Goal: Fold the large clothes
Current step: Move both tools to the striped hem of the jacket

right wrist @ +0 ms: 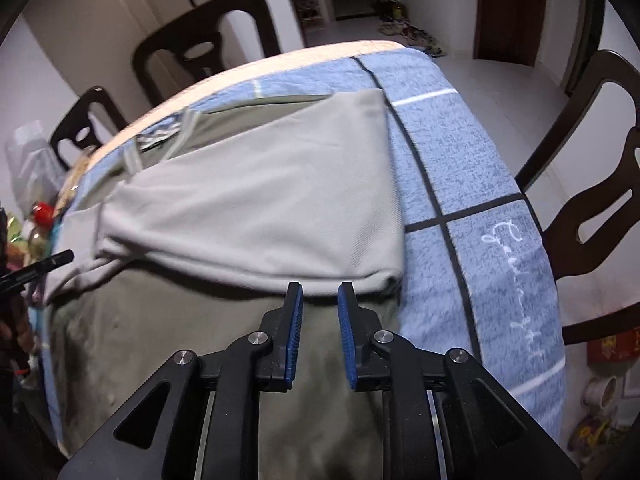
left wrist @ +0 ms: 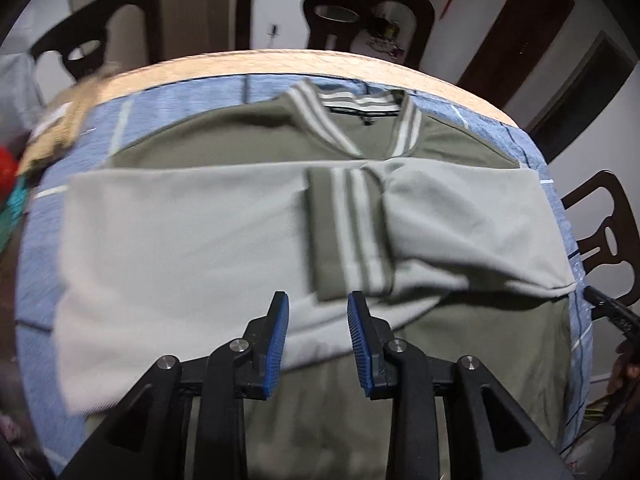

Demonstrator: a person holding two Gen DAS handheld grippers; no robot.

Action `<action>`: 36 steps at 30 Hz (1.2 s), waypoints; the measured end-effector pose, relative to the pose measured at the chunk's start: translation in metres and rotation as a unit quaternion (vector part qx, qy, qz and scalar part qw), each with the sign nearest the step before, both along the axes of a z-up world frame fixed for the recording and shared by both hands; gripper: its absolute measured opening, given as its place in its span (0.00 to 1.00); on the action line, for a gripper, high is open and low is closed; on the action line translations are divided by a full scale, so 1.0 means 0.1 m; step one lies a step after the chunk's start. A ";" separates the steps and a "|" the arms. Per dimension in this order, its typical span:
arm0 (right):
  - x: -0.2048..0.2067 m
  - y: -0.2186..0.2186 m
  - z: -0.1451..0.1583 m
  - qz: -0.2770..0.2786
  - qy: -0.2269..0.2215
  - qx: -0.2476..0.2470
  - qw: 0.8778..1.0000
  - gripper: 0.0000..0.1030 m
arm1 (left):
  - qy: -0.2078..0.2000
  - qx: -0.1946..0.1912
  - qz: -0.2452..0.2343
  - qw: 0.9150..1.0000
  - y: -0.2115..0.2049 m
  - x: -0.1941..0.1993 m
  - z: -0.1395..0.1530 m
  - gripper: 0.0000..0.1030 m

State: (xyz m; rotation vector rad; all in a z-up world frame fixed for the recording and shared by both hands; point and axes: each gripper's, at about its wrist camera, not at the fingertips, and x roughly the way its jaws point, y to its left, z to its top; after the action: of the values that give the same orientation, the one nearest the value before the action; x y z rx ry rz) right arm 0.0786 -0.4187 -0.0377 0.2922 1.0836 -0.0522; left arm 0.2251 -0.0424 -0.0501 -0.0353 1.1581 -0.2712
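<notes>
Both grippers are built alike. The left gripper (left wrist: pixel 318 300) has two matte black fingers faced with ribbed blue pads (left wrist: pixel 277 344), carried on angular black link arms with triangular cut-outs. Round silver screws (left wrist: pixel 239 345) mark each pivot. The right gripper (right wrist: pixel 320 290) shows the same black links, blue pads (right wrist: pixel 347 340) and silver screws (right wrist: pixel 458 356).

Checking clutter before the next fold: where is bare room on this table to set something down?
Free: the blue cloth right of the folded sleeve, out to the table's right edge, and a narrow bare strip of tabletop beyond the collar. Crowded: the left end, where blurred clutter sits. The olive sweatshirt fills the middle.
</notes>
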 end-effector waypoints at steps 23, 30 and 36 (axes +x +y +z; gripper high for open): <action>-1.06 0.76 0.08 0.057 0.020 0.033 0.998 0.27 | -0.021 0.032 0.072 0.997 0.66 -1.51 0.16 0.37; -1.34 0.74 0.04 0.045 0.026 0.039 0.998 0.52 | -0.004 0.050 0.076 0.996 0.80 -1.77 0.07 0.37; -1.42 0.80 0.12 0.058 0.014 0.028 0.998 0.52 | -0.011 0.044 0.077 0.996 0.76 -1.81 0.13 0.37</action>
State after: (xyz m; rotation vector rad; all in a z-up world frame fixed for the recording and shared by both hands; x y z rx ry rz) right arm -0.0638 -0.3389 -0.0255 0.2801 1.1300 0.0780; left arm 0.0439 0.0338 -0.0366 -0.0439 1.1372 -0.0841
